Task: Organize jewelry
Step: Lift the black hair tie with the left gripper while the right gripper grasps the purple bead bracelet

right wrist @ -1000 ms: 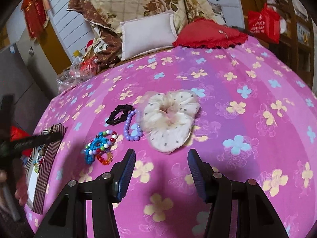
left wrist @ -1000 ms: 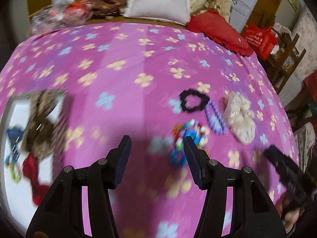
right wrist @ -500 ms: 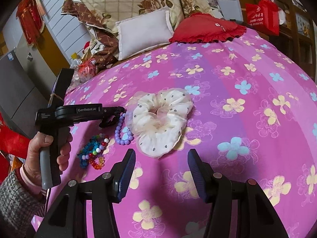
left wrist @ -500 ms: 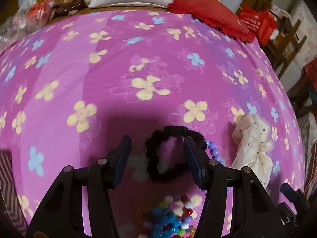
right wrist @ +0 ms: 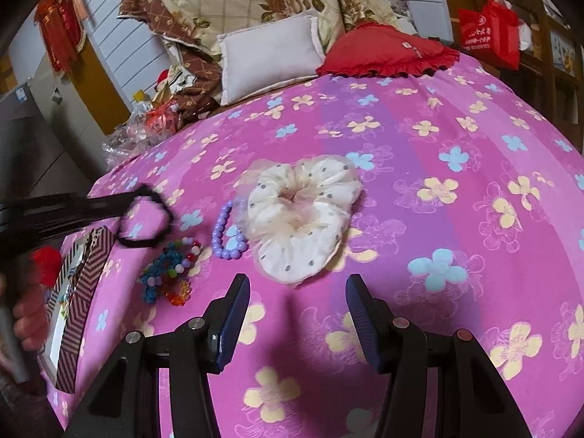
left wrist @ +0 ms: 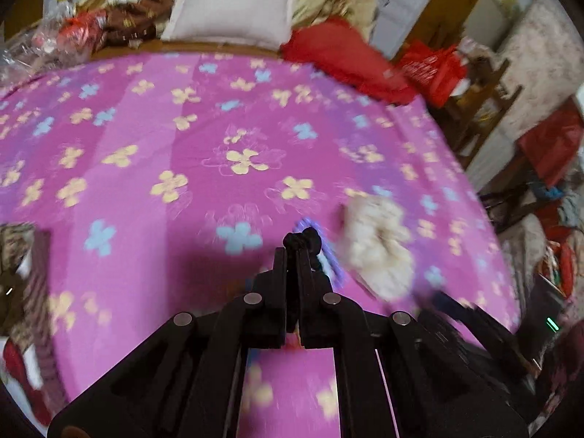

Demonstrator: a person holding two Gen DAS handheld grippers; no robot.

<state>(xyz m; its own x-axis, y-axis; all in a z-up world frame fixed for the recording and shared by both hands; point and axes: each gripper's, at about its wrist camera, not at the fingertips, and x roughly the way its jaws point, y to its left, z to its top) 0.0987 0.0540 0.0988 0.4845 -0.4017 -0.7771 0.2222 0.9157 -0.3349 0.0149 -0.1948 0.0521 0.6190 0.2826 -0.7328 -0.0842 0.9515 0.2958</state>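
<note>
My left gripper is shut on a black hair tie and holds it above the pink flowered bedspread. In the right wrist view the black hair tie hangs in a loop from the left gripper. A purple bead bracelet, a multicoloured bead bracelet and a cream dotted scrunchie lie on the bedspread. My right gripper is open and empty, just short of the scrunchie. A striped box sits at the bed's left edge.
A white pillow, a red cushion and folded quilts lie at the far end of the bed. Plastic bags clutter the far left corner. A red bag and wooden furniture stand to the right.
My left gripper closed on the black hair tie and lifted it off the bedspread toward the left. My right gripper stayed open and barely moved.
</note>
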